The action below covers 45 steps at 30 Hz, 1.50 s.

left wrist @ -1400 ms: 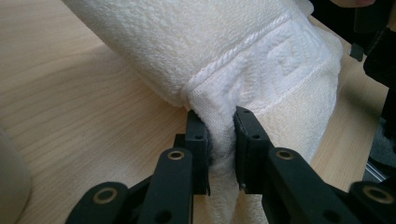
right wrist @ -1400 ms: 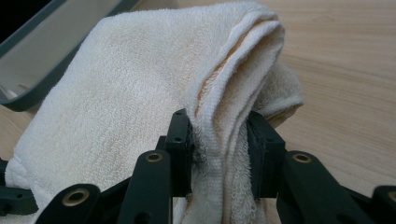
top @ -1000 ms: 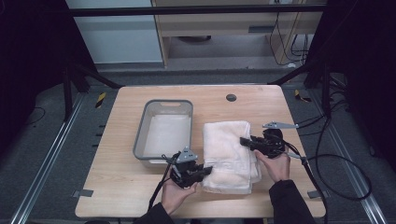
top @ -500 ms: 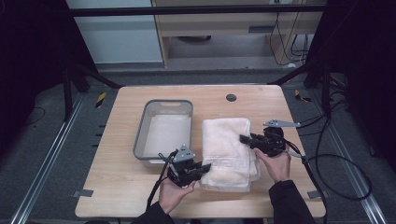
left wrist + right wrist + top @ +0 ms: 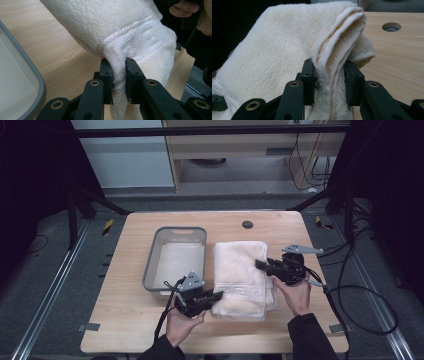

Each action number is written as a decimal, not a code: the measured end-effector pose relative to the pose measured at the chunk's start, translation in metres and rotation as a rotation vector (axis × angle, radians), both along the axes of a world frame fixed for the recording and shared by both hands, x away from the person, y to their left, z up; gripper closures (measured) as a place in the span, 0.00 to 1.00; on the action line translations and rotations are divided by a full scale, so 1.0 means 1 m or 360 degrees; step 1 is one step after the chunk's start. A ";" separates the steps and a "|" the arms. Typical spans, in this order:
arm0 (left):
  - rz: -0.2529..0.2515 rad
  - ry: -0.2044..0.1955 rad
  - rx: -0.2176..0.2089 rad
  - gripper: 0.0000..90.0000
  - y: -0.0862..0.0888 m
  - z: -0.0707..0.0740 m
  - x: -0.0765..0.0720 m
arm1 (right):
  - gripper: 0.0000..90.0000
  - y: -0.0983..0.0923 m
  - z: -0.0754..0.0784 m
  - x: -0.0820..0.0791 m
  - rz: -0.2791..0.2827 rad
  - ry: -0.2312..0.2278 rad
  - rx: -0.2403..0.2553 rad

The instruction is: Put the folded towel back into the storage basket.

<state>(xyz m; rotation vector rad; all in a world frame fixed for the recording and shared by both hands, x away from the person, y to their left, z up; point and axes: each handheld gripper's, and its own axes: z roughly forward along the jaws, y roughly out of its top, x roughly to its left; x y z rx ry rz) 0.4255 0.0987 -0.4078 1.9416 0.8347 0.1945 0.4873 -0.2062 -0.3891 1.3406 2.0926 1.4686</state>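
Between the jaws of the left gripper (image 5: 216,296) sits a bunched edge of the white towel (image 5: 243,270). The jaws are squeezed tight on it. From the left gripper view, the towel (image 5: 117,32) climbs up and away from the jaws in a fat roll, and its stitched band runs across just above them. On the left of those jaws is the grey rim of the tub (image 5: 37,82), close by but not touching the towel.

The right gripper (image 5: 260,265) is pinching the towel too, on its other side. From the right gripper view, several folded layers of the towel (image 5: 287,50) are pressed between the two jaws and stand up above them like a ridge. Off to the right of these jaws is a round hole (image 5: 391,26) in the wooden table (image 5: 397,62).

From the high view, the towel lies folded on the table (image 5: 125,320) between the two grippers. The grey tub (image 5: 176,256) sits just beside the towel, right behind the left gripper. A hand (image 5: 182,325) holds the left gripper, and another hand (image 5: 295,295) holds the right one.
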 end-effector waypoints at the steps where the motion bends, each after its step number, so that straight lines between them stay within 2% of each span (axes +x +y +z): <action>1: 0.0005 -0.0004 -0.0005 0.86 0.000 0.001 0.000 | 0.74 0.000 0.000 0.000 0.0000 0.0000 0.0000; 6: 0.0006 -0.0027 0.0003 0.86 0.003 0.006 -0.001 | 0.74 0.003 0.004 -0.002 -0.0007 -0.0017 0.0000; 14: 0.0033 -0.0059 -0.0047 0.86 0.013 0.019 0.000 | 0.74 0.008 0.020 -0.002 0.0002 -0.0078 0.0022; 20: 0.0064 -0.0078 -0.0066 0.86 0.021 0.024 0.002 | 0.74 0.020 0.032 0.002 0.0002 -0.0115 -0.0006; 28: 0.0086 -0.0117 -0.0087 0.86 0.029 0.034 0.002 | 0.74 0.026 0.042 0.005 0.0013 -0.0135 0.0005; 35: 0.0102 -0.0113 -0.0093 0.86 0.033 0.035 0.004 | 0.74 0.032 0.047 0.007 0.0012 -0.0144 -0.0018; 45: 0.0144 -0.0150 -0.0097 0.86 0.042 0.042 0.006 | 0.74 0.043 0.055 0.012 0.0021 -0.0158 -0.0013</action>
